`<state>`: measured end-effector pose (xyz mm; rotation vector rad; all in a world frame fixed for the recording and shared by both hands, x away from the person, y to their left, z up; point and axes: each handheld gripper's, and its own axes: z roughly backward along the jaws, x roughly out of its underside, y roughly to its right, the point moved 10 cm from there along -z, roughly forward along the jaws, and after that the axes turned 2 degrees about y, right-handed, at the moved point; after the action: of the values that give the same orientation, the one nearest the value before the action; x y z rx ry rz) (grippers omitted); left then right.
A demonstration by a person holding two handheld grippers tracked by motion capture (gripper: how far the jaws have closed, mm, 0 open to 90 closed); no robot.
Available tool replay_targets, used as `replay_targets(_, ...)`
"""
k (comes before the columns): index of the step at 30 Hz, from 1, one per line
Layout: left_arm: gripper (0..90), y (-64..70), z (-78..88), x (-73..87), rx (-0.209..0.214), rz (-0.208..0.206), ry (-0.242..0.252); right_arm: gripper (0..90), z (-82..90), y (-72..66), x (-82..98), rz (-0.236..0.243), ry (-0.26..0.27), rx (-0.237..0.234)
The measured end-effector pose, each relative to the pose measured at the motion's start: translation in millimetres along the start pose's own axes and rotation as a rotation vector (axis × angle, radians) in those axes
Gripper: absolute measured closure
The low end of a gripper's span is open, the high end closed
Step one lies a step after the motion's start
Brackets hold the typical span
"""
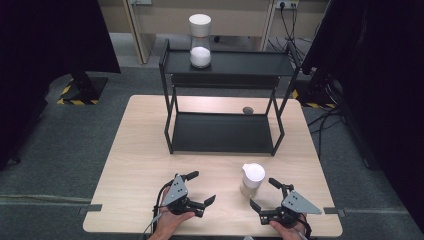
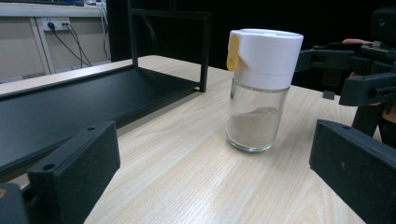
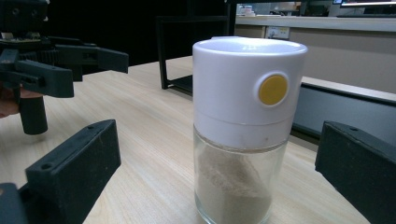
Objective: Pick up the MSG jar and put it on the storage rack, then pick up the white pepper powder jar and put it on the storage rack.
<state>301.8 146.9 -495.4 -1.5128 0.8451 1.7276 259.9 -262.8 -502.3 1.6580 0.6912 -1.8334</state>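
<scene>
The pale wooden surface (image 1: 140, 165) spreads out in front of me, and on its far half stands the black two-tier metal shelf (image 1: 225, 132), its lower tray resting on the wood and its upper tray raised on thin posts. On that upper tray, left of centre, a tall jar with a white lid (image 1: 200, 40) stands upright, holding white powder. Nearer to me, on the bare wood in front of the shelf's right half, stands the glass shaker jar (image 1: 251, 180), upright, with a broad white cap and a round yellow button on the cap's side; in the right gripper view the jar (image 3: 243, 135) is about a third full of a beige powder heaped higher on one side. My right gripper (image 1: 264, 194) sits just beside that jar, toward my side and slightly to its right, with its jaws spread wide and nothing between them; in its own view the jar stands in line with the gap, ahead of the tips, touching neither jaw. My left gripper (image 1: 202, 188) rests over the near edge, to the left of the jar and apart from it, jaws likewise spread and holding nothing. A small dark grey object (image 1: 247, 110) lies on the wood behind the shelf's lower tray, near its right rear post.
</scene>
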Motion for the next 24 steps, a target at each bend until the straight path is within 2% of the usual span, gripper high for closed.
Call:
replay_targets(11, 1.3, -2.1, -2.6, 1.5, -0.005, 0.020, -0.003, 0.5, 1.5, 4.6, 1.6, -0.020, 0.004, 0.005)
replay_targets(24, 1.3, -2.7, -1.9, 1.7, -0.008, 0.016, -0.001, 0.4, 1.5, 3.3, 1.6, -0.019, 0.002, 0.013)
